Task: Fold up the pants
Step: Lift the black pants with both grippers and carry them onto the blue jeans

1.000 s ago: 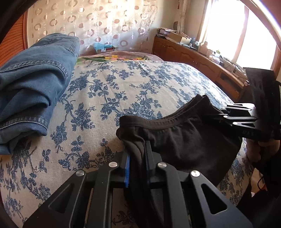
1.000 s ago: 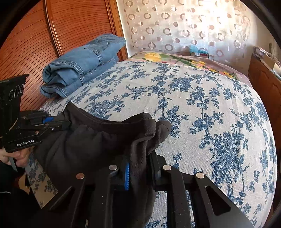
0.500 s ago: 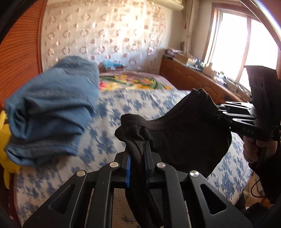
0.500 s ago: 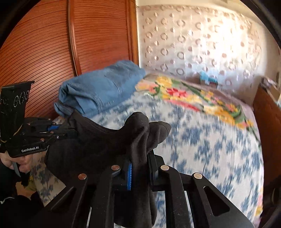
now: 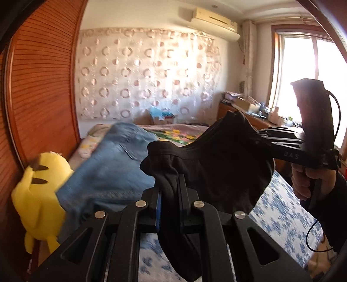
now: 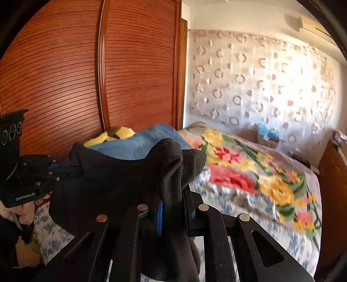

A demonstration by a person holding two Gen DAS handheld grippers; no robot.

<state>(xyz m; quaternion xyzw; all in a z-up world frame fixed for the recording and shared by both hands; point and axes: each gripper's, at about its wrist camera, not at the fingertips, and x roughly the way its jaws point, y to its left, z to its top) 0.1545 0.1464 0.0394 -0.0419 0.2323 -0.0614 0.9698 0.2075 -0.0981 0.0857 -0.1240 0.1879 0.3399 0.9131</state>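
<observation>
Both grippers — left point(image 5: 170, 195), right point(image 6: 173, 208) — nearly closed, clamp the black pants point(image 5: 216, 169).

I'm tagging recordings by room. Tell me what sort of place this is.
A lived-in home bedroom, most likely. A bed with floral covers fills the middle, a slatted wooden wardrobe stands beside it, and a wall air conditioner hangs above a sunlit window.

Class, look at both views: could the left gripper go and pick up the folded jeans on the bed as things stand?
Probably not: the left gripper is shut on the black pants, shared with the right gripper. The jeans lie uncovered.
</observation>
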